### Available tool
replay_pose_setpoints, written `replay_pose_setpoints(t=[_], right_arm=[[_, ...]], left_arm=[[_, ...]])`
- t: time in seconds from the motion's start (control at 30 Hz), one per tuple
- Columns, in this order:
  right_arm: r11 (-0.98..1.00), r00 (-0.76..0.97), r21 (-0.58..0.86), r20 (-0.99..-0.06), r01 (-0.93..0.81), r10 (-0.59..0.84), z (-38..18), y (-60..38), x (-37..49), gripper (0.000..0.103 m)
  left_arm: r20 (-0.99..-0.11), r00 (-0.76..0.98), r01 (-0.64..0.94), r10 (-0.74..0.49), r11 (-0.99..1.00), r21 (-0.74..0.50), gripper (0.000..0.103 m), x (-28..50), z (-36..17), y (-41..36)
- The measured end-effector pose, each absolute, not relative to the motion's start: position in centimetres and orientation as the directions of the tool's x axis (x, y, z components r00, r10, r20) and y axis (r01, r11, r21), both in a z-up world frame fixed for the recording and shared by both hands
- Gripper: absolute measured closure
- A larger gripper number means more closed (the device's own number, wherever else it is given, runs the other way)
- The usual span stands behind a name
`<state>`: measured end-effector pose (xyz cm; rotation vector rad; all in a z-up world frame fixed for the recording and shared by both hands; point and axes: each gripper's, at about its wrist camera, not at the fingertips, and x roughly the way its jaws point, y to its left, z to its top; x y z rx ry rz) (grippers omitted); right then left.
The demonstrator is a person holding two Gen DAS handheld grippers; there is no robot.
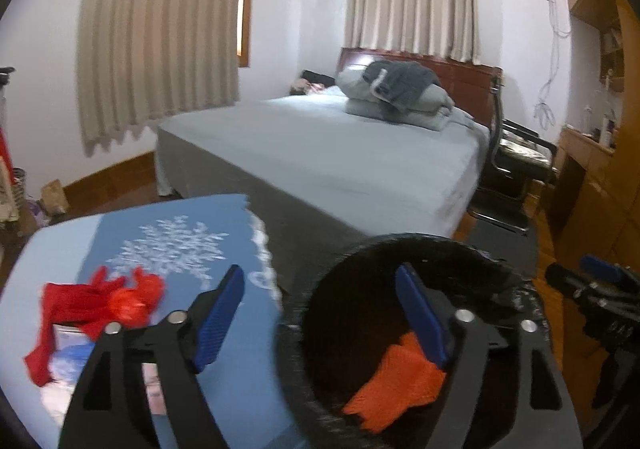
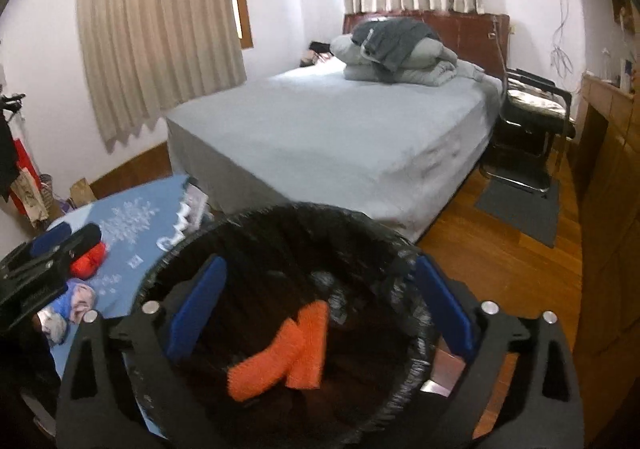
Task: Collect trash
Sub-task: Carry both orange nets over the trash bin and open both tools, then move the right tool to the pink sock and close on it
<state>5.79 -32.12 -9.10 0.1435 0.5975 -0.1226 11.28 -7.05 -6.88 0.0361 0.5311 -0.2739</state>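
A bedroom: beige curtains (image 1: pixel 160 41) over two windows, a bed (image 1: pixel 340 153) with a pale blue sheet and a pile of folded bedding (image 1: pixel 396 97) at its headboard end, a black chair (image 2: pixel 532 117) beside it, and a wooden floor (image 2: pixel 500 249) with a dark mat. In front of me stands a low desk (image 1: pixel 224 389) under a blue snowflake cloth, and just beside its right edge a bin lined with a black bag (image 2: pixel 400 249).

My left tool (image 1: pixel 320 319) is spread wide with nothing between its blue pads; it straddles the desk's right edge and the bin's rim. My right tool (image 2: pixel 320 307) gapes equally wide over the bin mouth, also gripping nothing. An orange mesh piece (image 2: pixel 280 353) lies inside the bin, free of both tools, so I judge that bit collected.

What remains sits toward the left side of the desk: a red mesh net (image 1: pixel 100 309), crumpled, lying partly over some packets or wrappers (image 1: pixel 68 337) that I cannot identify through the blur. The net looks very light, soft and limp; it should collapse under the pads and trail when lifted, and its open weave may snag on whatever lies beneath. I would pinch it at the bunched middle, where the most material gathers, not at a loose end. The wrappers look thin and probably slippery, best taken by a raised edge.
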Motion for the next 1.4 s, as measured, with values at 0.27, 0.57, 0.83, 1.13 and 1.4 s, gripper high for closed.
replay_pose_setpoints(t=[0.27, 0.57, 0.83, 1.13, 1.4], right_arm=[[0.991, 0.837, 0.126, -0.546, 0.040, 0.036, -8.1, -27.2, 7.7, 0.006], [0.984, 0.823, 0.136, -0.542, -0.113, 0.169, -7.6, -19.8, 10.2, 0.006], [0.958, 0.779, 0.147, -0.558, -0.247, 0.286, -8.8, -12.7, 11.8, 0.006], [0.939, 0.733, 0.126, -0.595, -0.320, 0.330, -12.0, -6.5, 13.1, 0.006], [0.928, 0.693, 0.110, -0.636, -0.355, 0.340, -14.7, -3.3, 14.1, 0.016]], left_arm=[[-0.468, 0.879, 0.112, -0.091, 0.994, 0.018, 0.011, 10.0, -5.9, -0.1], [-0.472, 0.877, -0.073, 0.086, 0.996, 0.044, 0.010, 9.1, -6.6, 8.0], [-0.506, 0.838, -0.201, 0.205, 0.978, 0.064, 0.010, 8.1, -8.7, 14.1], [-0.540, 0.800, -0.267, 0.261, 0.961, 0.068, 0.010, 6.8, -11.3, 18.2], [-0.560, 0.787, -0.273, 0.260, 0.960, 0.062, 0.010, 6.5, -12.4, 19.7]])
